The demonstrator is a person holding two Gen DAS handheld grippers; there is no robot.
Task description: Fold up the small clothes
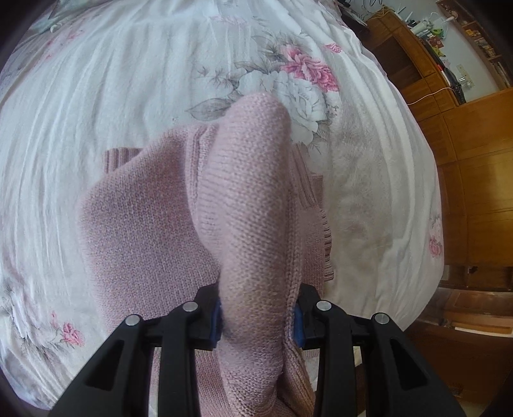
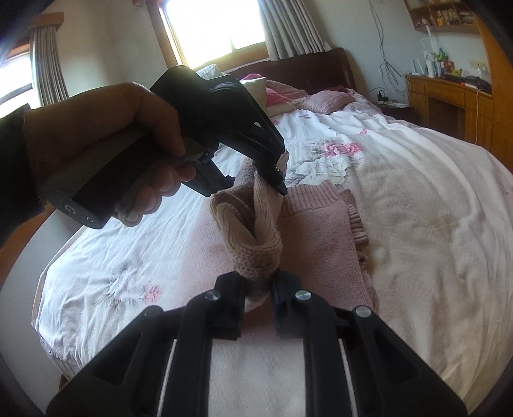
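A: Left wrist view. What is the status of the left hand-held gripper point(image 1: 258, 317)?

B: Its blue-padded fingers point(image 1: 217, 324) are clamped on a raised fold of the pink knitted sweater point(image 1: 144, 224). The fold rises ahead of the fingers. The remainder of the sweater lies on the bed point(image 1: 96, 96), which carries a white floral cover. Wooden cabinets point(image 1: 465, 160) stand to the right.

A: Right wrist view. What is the status of the right hand-held gripper point(image 2: 258, 304)?

B: It is closed on a bunched roll of the same sweater point(image 2: 320, 243), lifted just above the flat part. The left hand-held gripper point(image 2: 279, 179), held by a person's hand point(image 2: 128, 144) in a dark sleeve point(image 2: 12, 166), grips the upper end of that same strip.

A: Surroundings?

B: The bed point(image 2: 416, 192) is under the sweater. Pillows point(image 2: 323, 101) lie at the headboard, a window point(image 2: 218, 22) is behind, and a wooden desk point(image 2: 449, 99) stands to the right.
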